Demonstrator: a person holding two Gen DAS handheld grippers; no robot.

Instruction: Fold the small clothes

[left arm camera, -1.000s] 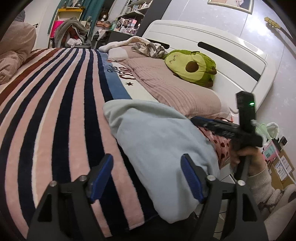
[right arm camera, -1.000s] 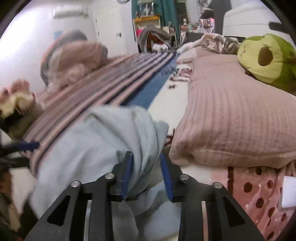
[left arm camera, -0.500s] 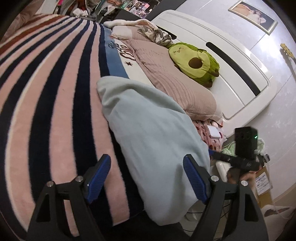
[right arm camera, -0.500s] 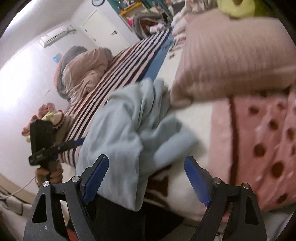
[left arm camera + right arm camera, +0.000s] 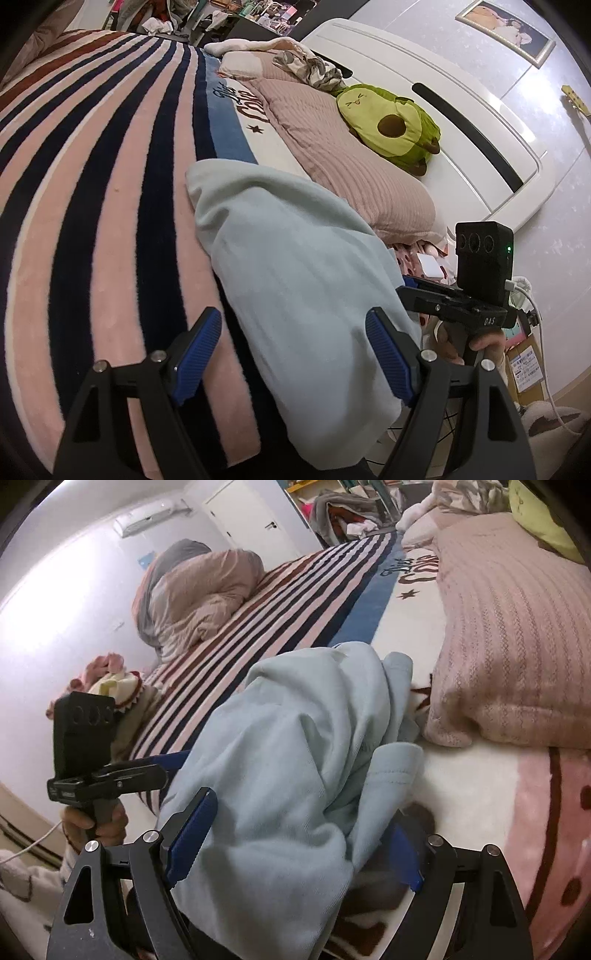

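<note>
A light blue garment [image 5: 295, 266] lies bunched on the striped blanket [image 5: 92, 166] at the bed's near edge, hanging a little over it. My left gripper [image 5: 291, 321] is open, its blue pads wide apart above the cloth's near end and not pressing on it. In the right wrist view the same garment [image 5: 295, 738] is crumpled in thick folds. My right gripper [image 5: 299, 812] is open around the nearest fold. Cloth drapes over its right finger [image 5: 404, 860], and the pads stand clear of it. Each gripper's handle, with a hand on it, shows in the other's view.
A pink ribbed pillow [image 5: 351, 158] lies right beside the garment, with an avocado plush [image 5: 388, 118] on it against the white headboard [image 5: 443, 92]. A rolled duvet [image 5: 192, 598] sits at the far side. A cardboard box [image 5: 528, 365] stands on the floor.
The right gripper was shut on a fold of the blue garment; it has let go, opened wide and drawn back. The left gripper stayed open and tipped slightly lower.
</note>
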